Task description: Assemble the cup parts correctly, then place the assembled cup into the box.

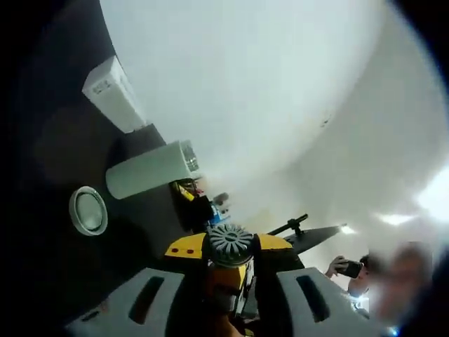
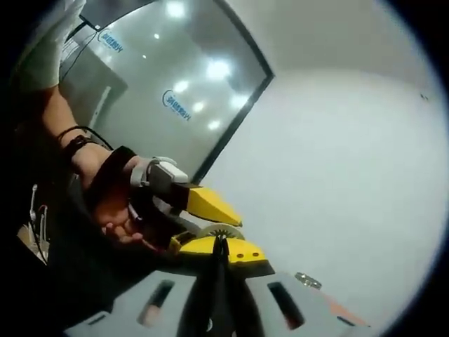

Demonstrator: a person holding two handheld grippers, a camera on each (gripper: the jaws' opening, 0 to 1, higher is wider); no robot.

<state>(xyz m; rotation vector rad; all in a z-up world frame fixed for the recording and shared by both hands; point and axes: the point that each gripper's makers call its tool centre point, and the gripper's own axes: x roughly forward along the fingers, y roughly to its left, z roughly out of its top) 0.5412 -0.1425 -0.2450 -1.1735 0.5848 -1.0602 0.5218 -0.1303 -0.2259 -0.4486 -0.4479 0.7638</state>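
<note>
pale green cylindrical cup body (image 1: pixel 149 170) lies on its side on dark surface (image 1: pixel 63 140); round pale lid (image 1: pixel 88 210) just beside it, white box (image 1: pixel 114 93) near. left claw (image 1: pixel 231 295) jaws apart, holding nothing. right claw (image 2: pixel 223 309) jaws nearly together, empty; other gripper w/ hand (image 2: pixel 116 200) beside it.

**Uneven light, heavy fisheye warp**

Left gripper view: a pale wall (image 1: pixel 266 91) glows softly, the dark surface (image 1: pixel 49 168) sits in shadow, and a person (image 1: pixel 393 281) at lower right is blurred. Right gripper view: ceiling lights glare off a glass panel (image 2: pixel 175 91). Straight edges bend near both borders.
</note>
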